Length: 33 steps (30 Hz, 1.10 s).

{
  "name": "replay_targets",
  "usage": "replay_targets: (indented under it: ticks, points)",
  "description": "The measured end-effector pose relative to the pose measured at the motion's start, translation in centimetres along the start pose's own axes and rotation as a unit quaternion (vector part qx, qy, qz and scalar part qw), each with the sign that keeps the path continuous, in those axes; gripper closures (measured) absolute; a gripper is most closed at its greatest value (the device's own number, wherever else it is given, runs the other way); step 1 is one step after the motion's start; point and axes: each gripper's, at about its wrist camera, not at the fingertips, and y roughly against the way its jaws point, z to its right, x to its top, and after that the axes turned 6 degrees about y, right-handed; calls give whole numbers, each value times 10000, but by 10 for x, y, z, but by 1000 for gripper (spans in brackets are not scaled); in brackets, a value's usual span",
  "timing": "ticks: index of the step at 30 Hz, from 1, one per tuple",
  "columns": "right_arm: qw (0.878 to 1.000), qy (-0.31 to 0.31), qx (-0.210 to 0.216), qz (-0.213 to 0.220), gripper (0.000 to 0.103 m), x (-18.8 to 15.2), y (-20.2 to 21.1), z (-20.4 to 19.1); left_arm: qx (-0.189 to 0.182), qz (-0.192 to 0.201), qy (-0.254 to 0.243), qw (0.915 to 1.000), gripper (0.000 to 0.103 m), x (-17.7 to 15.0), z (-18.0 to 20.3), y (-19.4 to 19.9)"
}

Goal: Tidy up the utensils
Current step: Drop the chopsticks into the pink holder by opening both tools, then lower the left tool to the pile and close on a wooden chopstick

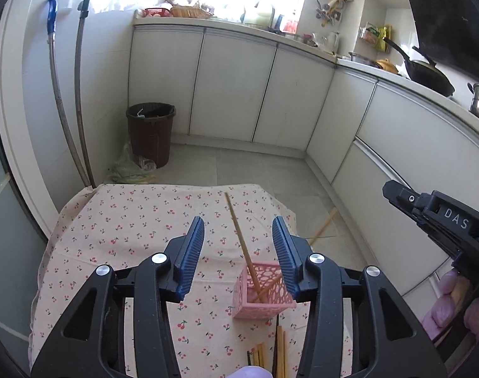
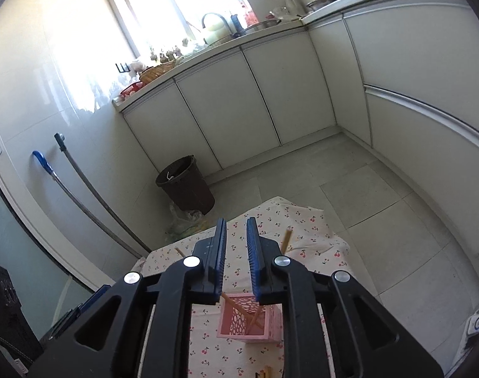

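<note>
Midway through putting chopsticks away. Two sticks (image 2: 244,313) already standing crossed in the pink basket (image 1: 264,296) on the desk (image 1: 129,220). Left tongs (image 1: 238,255) spread wide, empty. Right tongs (image 2: 236,258) slightly apart, empty. Next: grab more chopsticks (image 1: 280,349) lying just beside the basket.

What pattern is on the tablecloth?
Small red cherries on a pale cream tablecloth, clearest in the left wrist view.

- Cloth (image 1: 138,220): matt cotton-like fabric, cherry print, slightly creased.
- Holder (image 1: 264,299): pink plastic, perforated walls, on the cloth.
- Chopstick (image 1: 242,245): plain matt wood, in the holder.
- Pads (image 1: 192,252): blue ribbed rubbery facing, above the cloth.
- Bin (image 1: 151,132): dark woven-look plastic, beyond the cloth.
</note>
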Motion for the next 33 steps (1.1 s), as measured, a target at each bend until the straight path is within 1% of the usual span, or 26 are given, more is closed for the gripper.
replay_targets:
  ticks: [3,7,9,13,15,17,20,23,25,26,27,28,29,30,33]
  points:
    - [9998,130,-109,-116,77,-9,2,-1,18,-71,-81,9999,53,-4,3,0]
    - [9987,203,-267,-380,75,-27,2,5,101,-136,-170,9997,47,-11,5,1]
    - [9981,224,-336,-473,69,-35,3,8,143,-205,-194,9995,45,-14,6,0]
    - [9961,453,-505,-562,63,-49,12,9,231,-269,-260,9990,40,-21,8,2]
    - [9953,541,-562,-570,51,-55,16,9,234,-316,-249,9989,30,-25,9,3]
    - [9944,596,-621,-619,46,-63,21,10,231,-382,-216,9988,27,-32,9,3]
    - [9921,567,-825,-755,38,-80,28,19,373,-509,-217,9978,25,-43,8,2]
    - [9892,545,-1024,-895,35,-95,35,32,494,-704,-194,9961,23,-58,4,0]
    - [9871,588,-1120,-985,30,-104,38,37,537,-855,-211,9947,20,-68,3,-3]
    - [9862,604,-1137,-1039,26,-109,40,40,559,-941,-249,9937,16,-74,4,-4]
    - [9854,618,-1115,-1125,23,-114,42,43,577,-1026,-294,9926,12,-79,6,-6]
    - [9848,624,-1064,-1219,21,-118,42,46,587,-1106,-335,9916,10,-84,6,-8]
    - [9842,623,-1009,-1315,17,-120,42,47,600,-1228,-388,9899,7,-89,7,-11]
    - [9837,587,-968,-1394,16,-124,43,50,613,-1328,-427,9883,7,-95,8,-13]
    - [9823,383,-924,-1583,13,-134,50,62,683,-1780,-529,9802,7,-112,7,-26]
